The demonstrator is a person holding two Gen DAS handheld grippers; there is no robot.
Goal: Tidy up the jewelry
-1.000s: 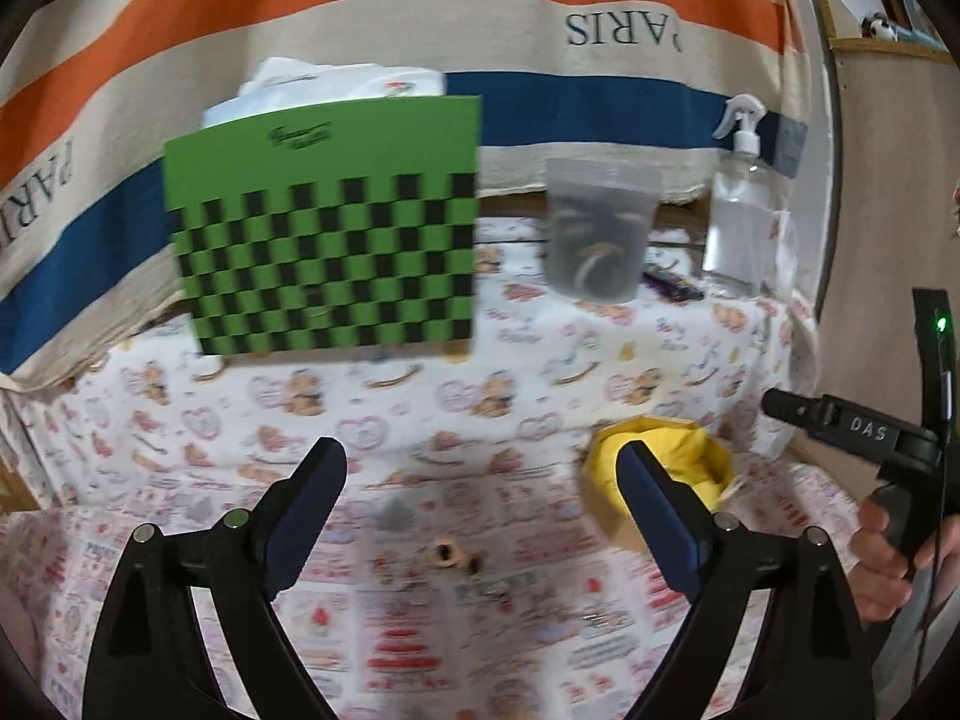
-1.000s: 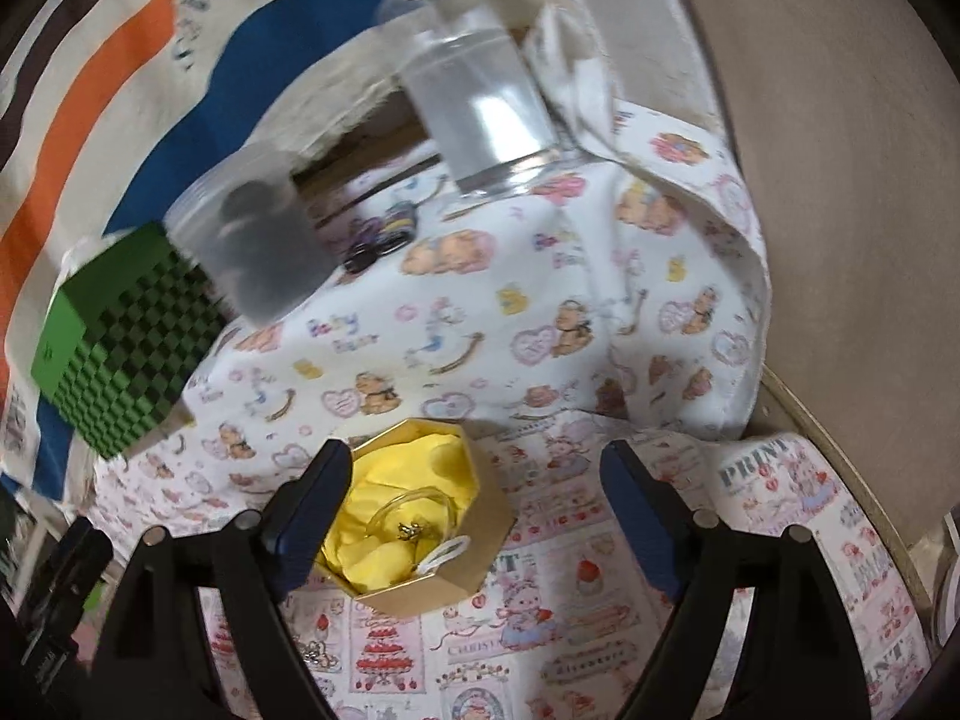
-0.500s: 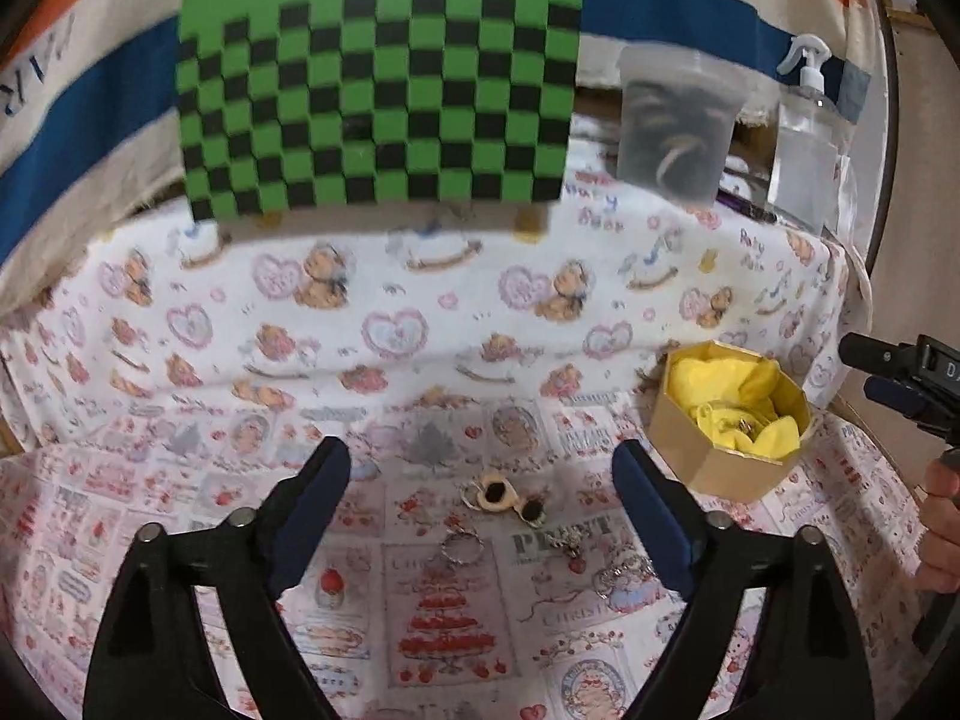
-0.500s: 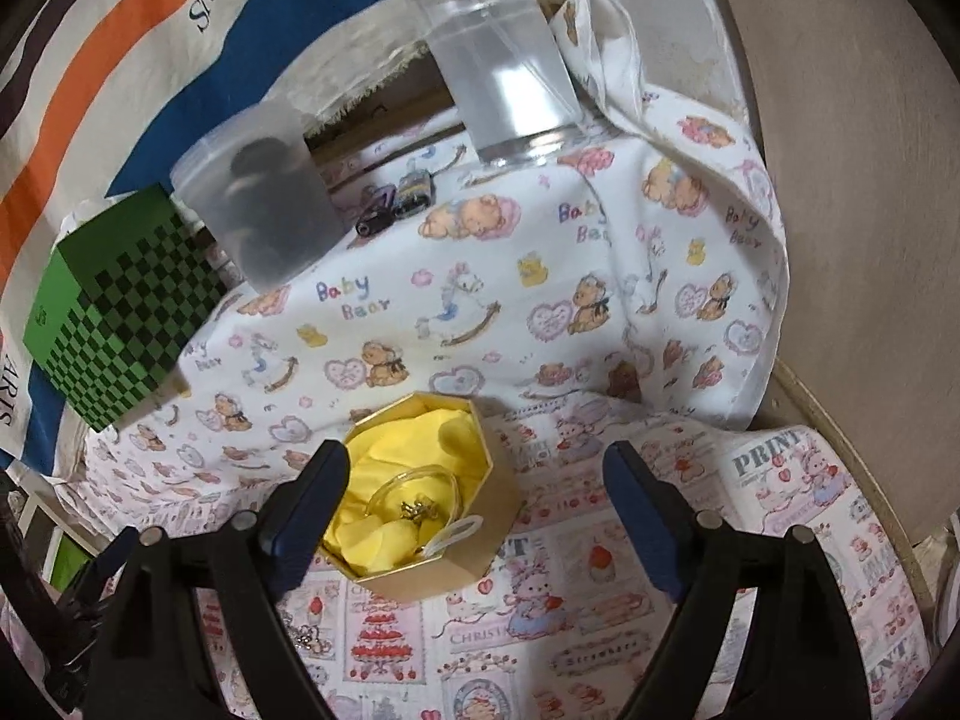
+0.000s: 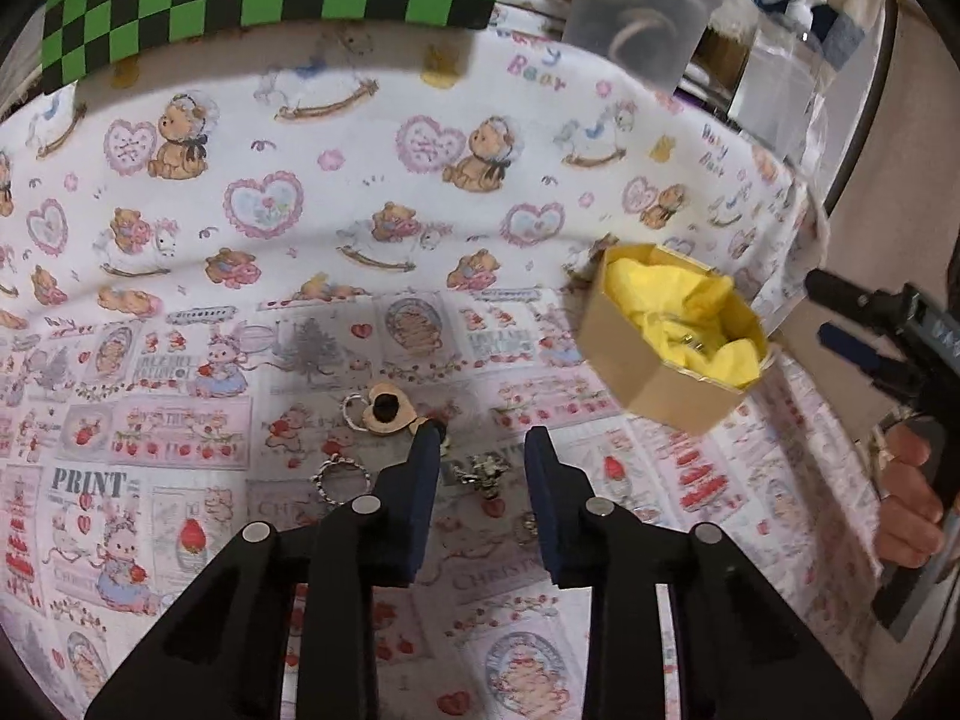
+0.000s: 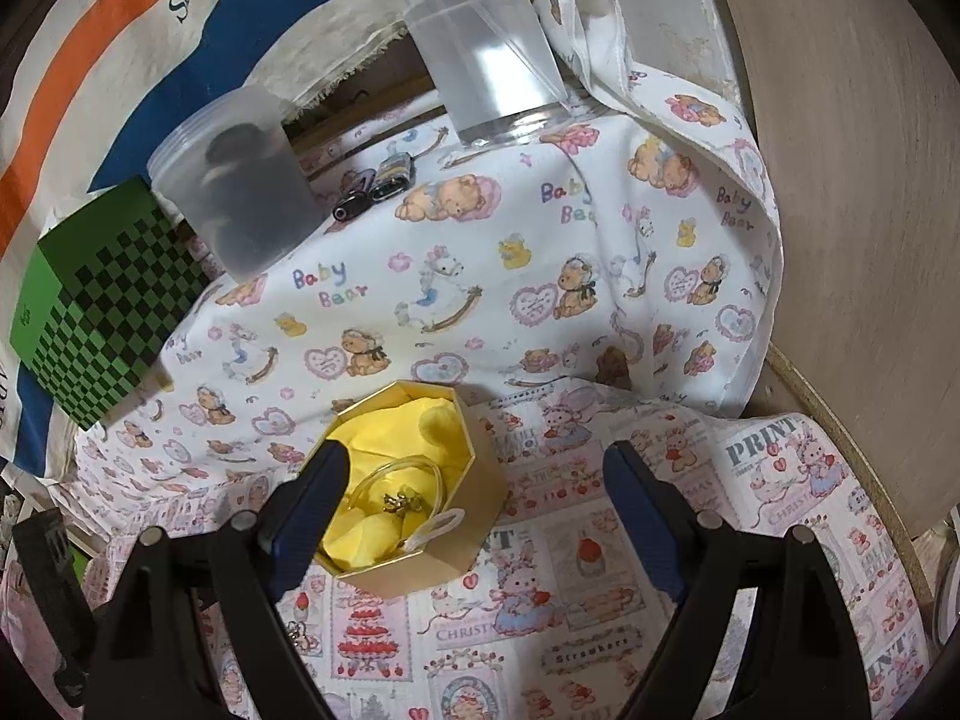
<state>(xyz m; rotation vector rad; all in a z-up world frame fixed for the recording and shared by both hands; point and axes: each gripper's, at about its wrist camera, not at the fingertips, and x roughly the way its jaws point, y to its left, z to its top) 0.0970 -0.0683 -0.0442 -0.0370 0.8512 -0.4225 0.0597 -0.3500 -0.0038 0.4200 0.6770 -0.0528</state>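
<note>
Your gold octagonal box (image 6: 414, 492) sits open on the desk (image 5: 420, 192), yellow-lined, to catch pieces. Right tongs (image 6: 474, 516) hang spread beside it; left tongs (image 5: 480, 474) half-closed, straddling a small silver charm (image 5: 483, 474) for pickup.

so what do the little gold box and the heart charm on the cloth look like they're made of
The box looks like cardboard with a gold paper finish: flat folded walls, thin rim, crumpled yellow tissue inside. The heart charm looks like pale wood or plastic, matt tan with a dark centre hole; too small to be sure.
</note>
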